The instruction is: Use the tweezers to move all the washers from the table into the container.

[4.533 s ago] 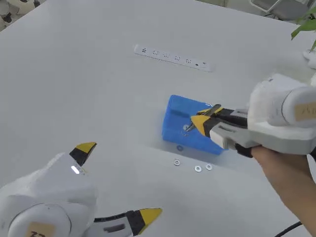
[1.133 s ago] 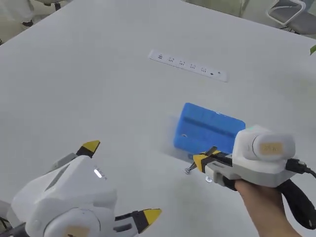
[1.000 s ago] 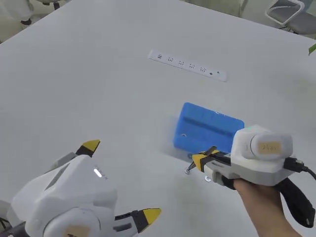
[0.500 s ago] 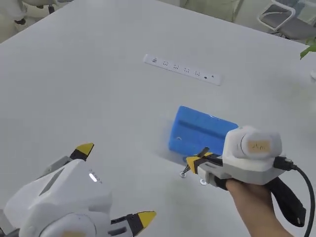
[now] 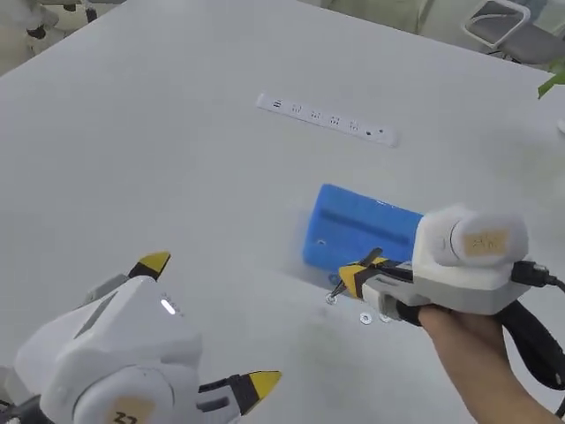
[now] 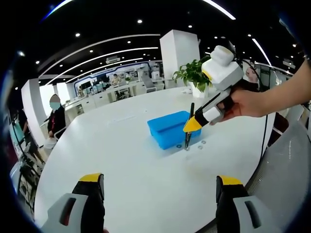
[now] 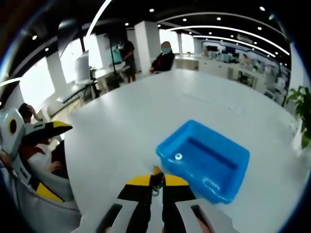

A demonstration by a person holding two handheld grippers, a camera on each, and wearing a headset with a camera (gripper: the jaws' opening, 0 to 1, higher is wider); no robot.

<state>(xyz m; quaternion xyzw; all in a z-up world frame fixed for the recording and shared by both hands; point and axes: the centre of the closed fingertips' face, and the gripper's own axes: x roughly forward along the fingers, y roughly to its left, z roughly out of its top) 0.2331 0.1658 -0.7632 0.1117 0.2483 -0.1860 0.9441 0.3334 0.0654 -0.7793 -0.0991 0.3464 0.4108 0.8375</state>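
Blue plastic marks the container [image 5: 362, 231], which sits on the white table [image 5: 177, 132]. A power strip [image 5: 325, 119] lies well apart at its 12 o'clock. One washer [image 7: 178, 156] lies inside the container, near the wall at 9 o'clock in the right gripper view. In the head view, two more washers [image 5: 365, 318] lie on the table just beside each other at the container's 6 o'clock. The left gripper view shows a third washer [image 6: 179, 145] on the table, near the container's wall.

The right gripper [image 5: 353, 276], held in a hand [image 5: 468, 349], has its jaws pressed together on the tweezers [image 6: 188, 130]. The tweezers point down at the table at the container's 7 o'clock. Their tips are just beside the third washer, but I cannot tell whether they are spread or pinching it.

The left gripper [image 6: 159, 179] hovers at 7 o'clock in the head view, well apart from the container. Its jaws are spread wide with nothing between them.
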